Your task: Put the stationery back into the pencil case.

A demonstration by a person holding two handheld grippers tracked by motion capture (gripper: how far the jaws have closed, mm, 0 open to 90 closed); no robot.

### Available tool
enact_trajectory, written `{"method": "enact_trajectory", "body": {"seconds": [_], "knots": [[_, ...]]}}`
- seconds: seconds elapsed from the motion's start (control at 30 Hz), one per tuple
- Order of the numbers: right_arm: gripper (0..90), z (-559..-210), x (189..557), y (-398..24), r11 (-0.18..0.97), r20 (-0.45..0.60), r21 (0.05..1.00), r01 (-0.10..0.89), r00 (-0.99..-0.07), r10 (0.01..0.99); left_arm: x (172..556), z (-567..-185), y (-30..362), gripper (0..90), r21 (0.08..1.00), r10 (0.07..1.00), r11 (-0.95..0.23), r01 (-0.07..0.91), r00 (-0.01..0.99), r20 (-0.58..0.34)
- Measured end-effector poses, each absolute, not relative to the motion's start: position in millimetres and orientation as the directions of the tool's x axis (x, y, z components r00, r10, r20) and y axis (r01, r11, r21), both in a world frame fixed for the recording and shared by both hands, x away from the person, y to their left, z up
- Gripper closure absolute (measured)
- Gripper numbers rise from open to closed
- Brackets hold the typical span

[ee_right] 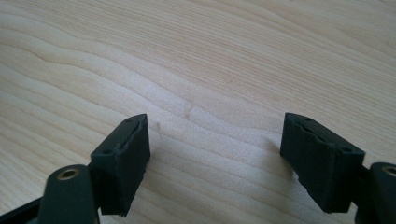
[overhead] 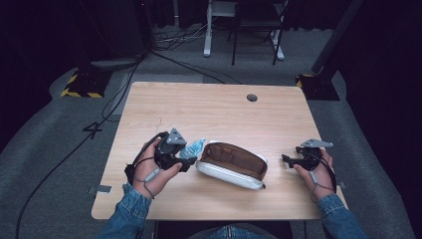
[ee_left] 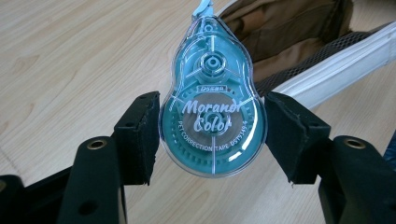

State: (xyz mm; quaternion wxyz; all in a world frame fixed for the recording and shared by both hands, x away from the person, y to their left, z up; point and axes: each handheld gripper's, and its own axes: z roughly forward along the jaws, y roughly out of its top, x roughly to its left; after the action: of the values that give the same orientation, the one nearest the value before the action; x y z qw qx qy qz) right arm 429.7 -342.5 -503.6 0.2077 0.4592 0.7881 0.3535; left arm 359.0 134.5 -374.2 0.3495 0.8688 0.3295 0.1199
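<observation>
A teal see-through correction tape dispenser point(ee_left: 212, 112), printed "Morandi Color", is pinched at its wide end between the pads of my left gripper point(ee_left: 212, 135). In the high view that left gripper point(overhead: 185, 158) holds the dispenser point(overhead: 194, 147) just left of an open pencil pouch point(overhead: 232, 164), white outside with a brown lining. The pouch's open mouth point(ee_left: 285, 28) lies beyond the dispenser's tip. My right gripper point(overhead: 285, 159) rests to the right of the pouch, pointing at it. Its jaws point(ee_right: 215, 154) stand wide apart over bare wood with nothing between them.
The wooden table point(overhead: 214, 112) has a round cable hole point(overhead: 252, 97) near its far edge. Beyond it are grey floor, trailing cables point(overhead: 124, 84) and the legs of a stand point(overhead: 244, 35). The person's denim sleeves point(overhead: 127, 214) come in from the bottom.
</observation>
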Motion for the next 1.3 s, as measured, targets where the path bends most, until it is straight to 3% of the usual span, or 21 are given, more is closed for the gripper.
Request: {"method": "enact_trajectory", "body": {"seconds": [1.3], "knots": [[24.3,-504,430,-342,0.329,-0.003,0.748,0.577,-0.494,0.87,373,-374,46,38.8,0.666,0.466,-0.655,0.358,0.884,-0.017]]}}
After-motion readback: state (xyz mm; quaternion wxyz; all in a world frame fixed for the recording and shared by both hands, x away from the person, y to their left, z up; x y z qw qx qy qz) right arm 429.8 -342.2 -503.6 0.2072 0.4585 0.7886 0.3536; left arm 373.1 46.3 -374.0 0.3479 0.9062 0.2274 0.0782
